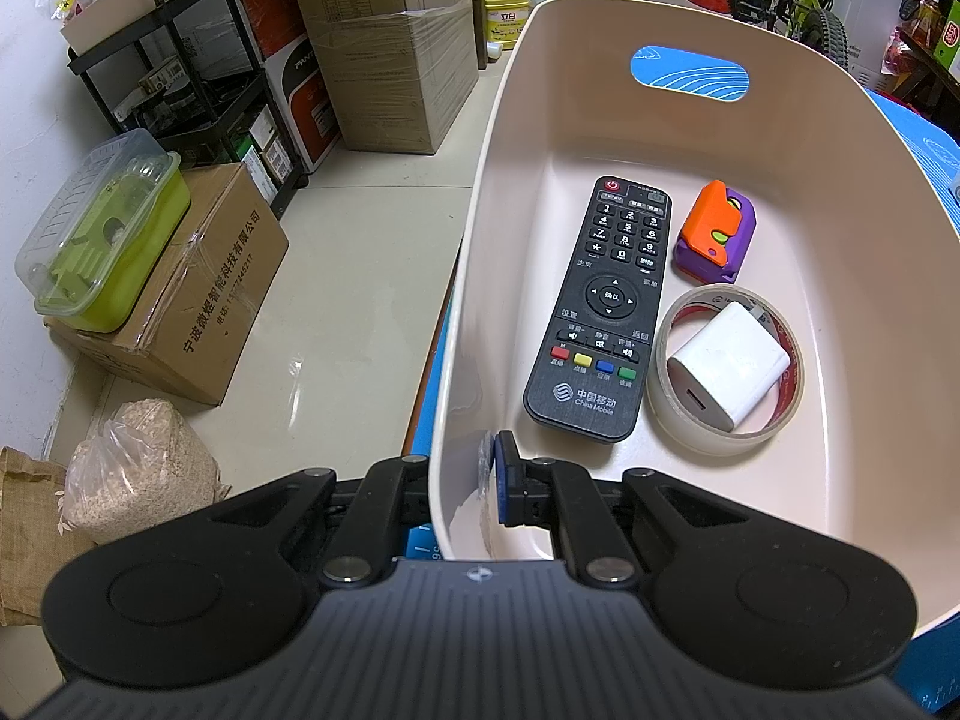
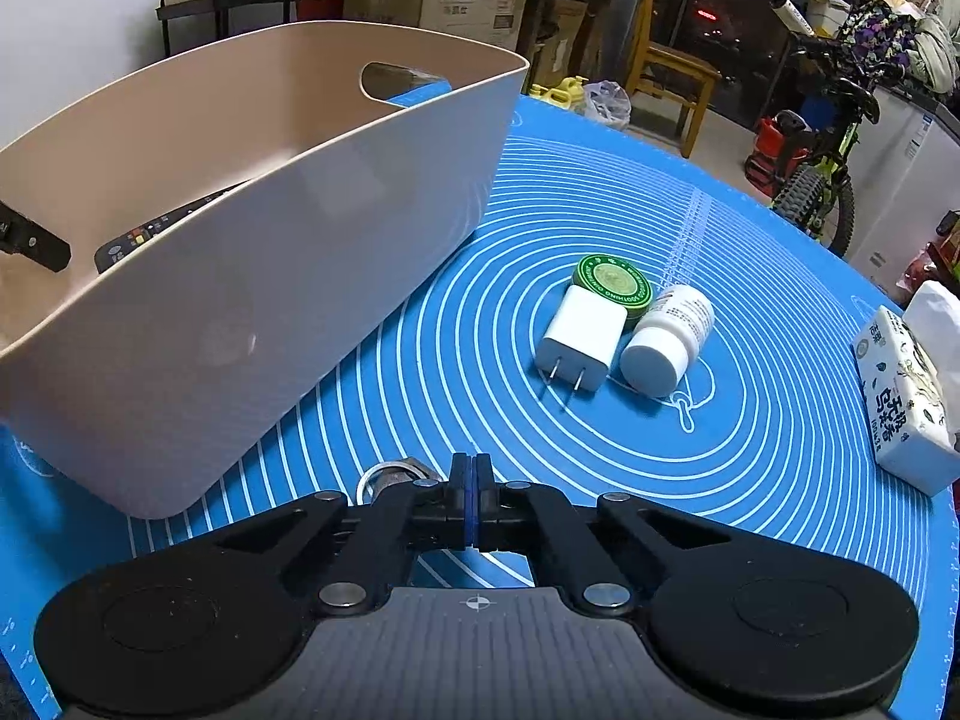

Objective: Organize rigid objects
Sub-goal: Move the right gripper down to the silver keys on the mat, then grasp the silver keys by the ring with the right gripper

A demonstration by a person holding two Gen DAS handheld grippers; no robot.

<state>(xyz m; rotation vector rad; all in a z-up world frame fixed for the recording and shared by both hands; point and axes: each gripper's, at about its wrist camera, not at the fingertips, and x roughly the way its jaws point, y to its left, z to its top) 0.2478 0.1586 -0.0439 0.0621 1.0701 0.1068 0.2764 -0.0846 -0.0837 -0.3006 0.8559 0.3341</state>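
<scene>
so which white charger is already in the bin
The charger lying inside the tape roll, beside the remote. The other charger is out on the blue mat.

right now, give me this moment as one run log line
left gripper: shut on bin wall | right gripper: shut, empty | in bin: remote, tape roll | on mat: white plug, bottle, green tin

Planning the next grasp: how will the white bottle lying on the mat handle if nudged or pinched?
The white bottle lies on its side, so a nudge across its length will probably roll it. Its smooth round body may slip in flat jaws. It touches the white charger, which would likely shift with it.
</scene>
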